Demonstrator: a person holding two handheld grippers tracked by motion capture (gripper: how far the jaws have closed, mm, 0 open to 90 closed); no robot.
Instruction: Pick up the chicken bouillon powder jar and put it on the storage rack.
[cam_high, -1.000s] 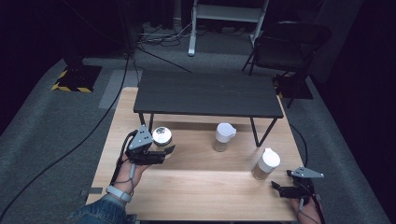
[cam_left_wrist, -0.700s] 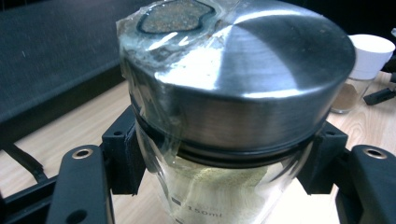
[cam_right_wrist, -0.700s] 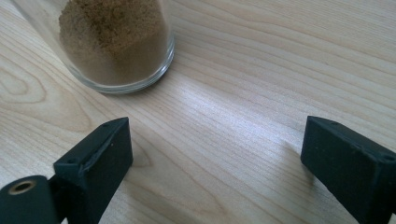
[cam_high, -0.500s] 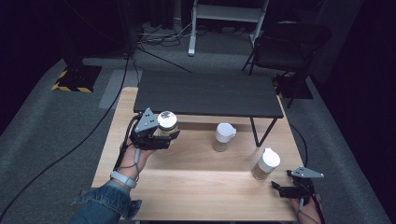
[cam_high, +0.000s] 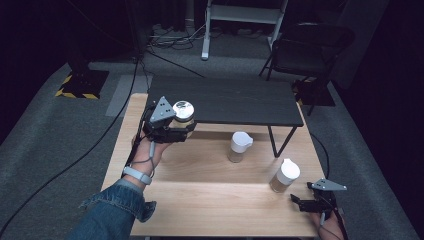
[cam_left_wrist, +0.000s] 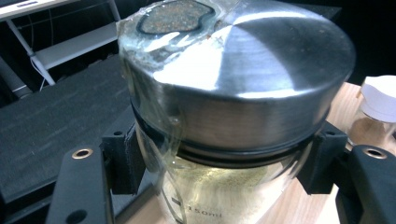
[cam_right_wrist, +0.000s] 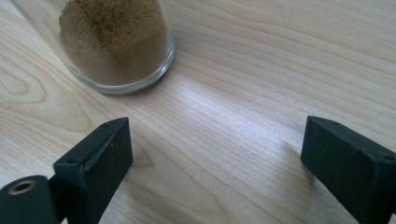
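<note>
The light wooden surface (cam_high: 215, 200) carries a low dark shelf (cam_high: 225, 102) across its far part, and the left gripper (cam_high: 172, 131), in a hand (cam_high: 150, 150) with a denim sleeve behind it, hangs just in front of that shelf's near left edge, above the wood. Its jaws are closed on a glass jar with a metal lid (cam_high: 183, 116), pressing the glass on both sides just below the lid; the jar is upright and lifted off the surface. To this gripper's right, near the shelf's front edge, stands a jar with a white cap (cam_high: 239, 146), and farther right and nearer the person a second white-capped jar (cam_high: 284, 176) of brown powder. The right gripper (cam_high: 306, 204) rests low at the near right corner, just beside that second jar, its jaws spread wide and holding nothing. The left gripper view brings up what the high view cannot: clear film stuck over the lid with a dark patch under it, pale grains inside the jar, and a "150ml" mark on the glass. The right gripper view shows the base of the brown-powder jar (cam_right_wrist: 116, 42) ahead and to the left of its open jaws, clear of both.
</note>
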